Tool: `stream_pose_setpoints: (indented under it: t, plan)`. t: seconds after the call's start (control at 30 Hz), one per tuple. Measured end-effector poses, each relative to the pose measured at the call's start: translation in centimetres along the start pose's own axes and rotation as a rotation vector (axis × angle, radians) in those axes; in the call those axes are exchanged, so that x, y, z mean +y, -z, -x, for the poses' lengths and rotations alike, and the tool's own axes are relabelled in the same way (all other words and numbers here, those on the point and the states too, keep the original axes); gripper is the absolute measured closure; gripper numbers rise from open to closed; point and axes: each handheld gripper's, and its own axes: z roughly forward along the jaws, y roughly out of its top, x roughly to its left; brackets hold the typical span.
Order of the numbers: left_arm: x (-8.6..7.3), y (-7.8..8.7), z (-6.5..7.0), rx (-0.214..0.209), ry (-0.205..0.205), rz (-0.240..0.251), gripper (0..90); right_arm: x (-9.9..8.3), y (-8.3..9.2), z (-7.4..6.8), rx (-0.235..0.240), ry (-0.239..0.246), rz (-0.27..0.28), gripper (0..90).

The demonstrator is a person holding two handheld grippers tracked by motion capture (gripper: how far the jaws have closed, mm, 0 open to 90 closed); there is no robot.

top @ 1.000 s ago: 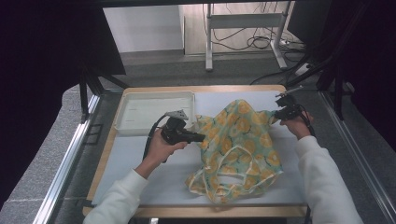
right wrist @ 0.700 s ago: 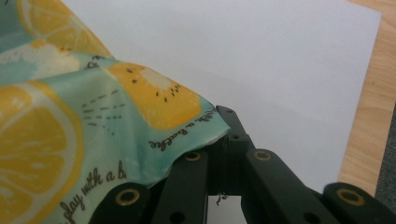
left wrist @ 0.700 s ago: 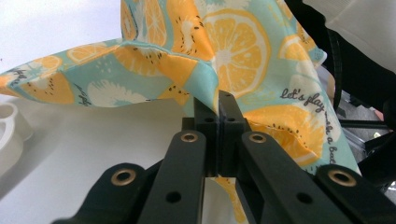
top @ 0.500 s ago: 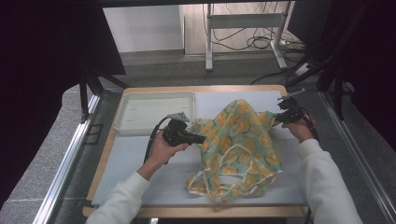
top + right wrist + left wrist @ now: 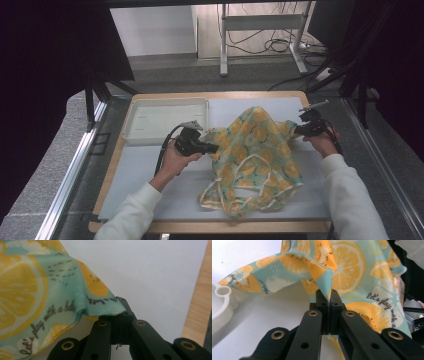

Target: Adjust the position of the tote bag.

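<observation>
Both pinches done: left gripper (image 5: 212, 148) and right gripper (image 5: 298, 131) each clamp an edge of the fruit-print cloth (image 5: 252, 160), lifted over the mat (tray (image 5: 165, 120) beside). Spreading flat probably remains.

The high view looks forward and down from above the person's side, taking in the whole worktop (image 5: 150, 170). Each gripper view sits very close behind its own black jaws, looking along them. All three views share the fruit-print cloth (image 5: 255, 150) (image 5: 362, 272) (image 5: 37, 297) and the pale worktop surface.
</observation>
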Motion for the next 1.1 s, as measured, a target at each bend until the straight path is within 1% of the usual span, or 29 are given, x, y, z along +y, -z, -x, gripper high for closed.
stream_pose_setpoints:
  t: [0.1, 0.13, 0.17, 0.2, 0.23, 0.27, 0.33, 0.4, 0.47, 0.6, 0.63, 0.67, 0.73, 0.77, 0.83, 0.87, 0.9, 0.93, 1.1]
  plan:
    - [-0.1, -0.2, -0.1, 0.012, 0.004, -0.001, 88.9, -0.3, -0.1, 0.1, 0.004, -0.012, 0.005, 86.9]
    - [0.0, -0.2, -0.1, 0.018, 0.004, 0.001, 88.8, -0.4, 0.0, 0.1, 0.001, -0.012, 0.009, 84.4]
    - [0.0, -0.2, -0.2, 0.023, 0.005, 0.004, 88.7, -0.3, 0.4, 0.1, -0.010, -0.008, 0.021, 79.5]
    - [0.1, -0.1, -0.3, 0.027, 0.004, 0.002, 88.7, -0.3, 0.4, 0.1, -0.010, -0.008, 0.021, 79.5]
    - [0.1, -0.1, -0.4, 0.027, 0.010, 0.008, 88.7, -0.3, 0.7, 0.1, -0.020, -0.006, 0.030, 75.0]
    - [0.1, 0.0, -0.6, 0.028, 0.013, 0.011, 88.7, -0.3, 1.1, 0.1, -0.037, -0.004, 0.043, 67.9]
    - [0.0, 0.0, -0.9, 0.036, 0.021, 0.016, 88.6, -0.3, 2.0, 0.0, -0.059, -0.017, 0.073, 58.8]
    - [0.0, 0.0, -1.1, 0.043, 0.026, 0.021, 88.1, -0.4, 2.7, -0.1, -0.070, -0.021, 0.085, 53.5]
    - [0.0, 0.0, -1.3, 0.051, 0.033, 0.027, 87.6, -0.7, 3.5, -0.2, -0.077, -0.021, 0.094, 50.3]
    - [0.0, -0.2, -1.6, 0.056, 0.043, 0.037, 84.9, -1.7, 5.4, -0.5, -0.064, -0.033, 0.131, 49.4]
    - [-0.1, -0.1, -1.6, 0.047, 0.045, 0.047, 83.2, -2.1, 5.8, -0.7, -0.062, -0.031, 0.137, 49.1]
    - [-0.1, 0.0, -1.6, 0.038, 0.049, 0.062, 79.6, -2.5, 6.3, -0.9, -0.054, -0.029, 0.141, 48.8]
    - [-0.1, 0.3, -1.5, 0.042, 0.046, 0.083, 73.2, -3.0, 7.0, -1.3, -0.040, -0.029, 0.148, 48.4]
    - [0.0, 0.5, -1.3, 0.047, 0.038, 0.089, 70.7, -3.3, 7.3, -1.6, -0.033, -0.026, 0.149, 48.1]
    - [0.0, 1.0, -0.9, 0.074, 0.022, 0.102, 62.6, -3.8, 7.9, -2.2, -0.015, -0.027, 0.150, 47.5]
    - [0.0, 1.2, -0.8, 0.079, 0.024, 0.111, 58.7, -4.1, 8.3, -2.7, 0.001, -0.025, 0.156, 47.3]
    - [-0.1, 1.5, -0.6, 0.082, 0.027, 0.122, 56.0, -4.2, 8.5, -2.9, 0.007, -0.021, 0.161, 47.1]
    - [-0.1, 1.7, -0.5, 0.086, 0.029, 0.128, 53.4, -4.4, 8.8, -3.3, 0.013, -0.017, 0.166, 46.7]
    - [-0.2, 2.9, 0.3, 0.083, 0.030, 0.142, 46.8, -5.4, 9.6, -4.8, 0.051, 0.002, 0.199, 45.2]
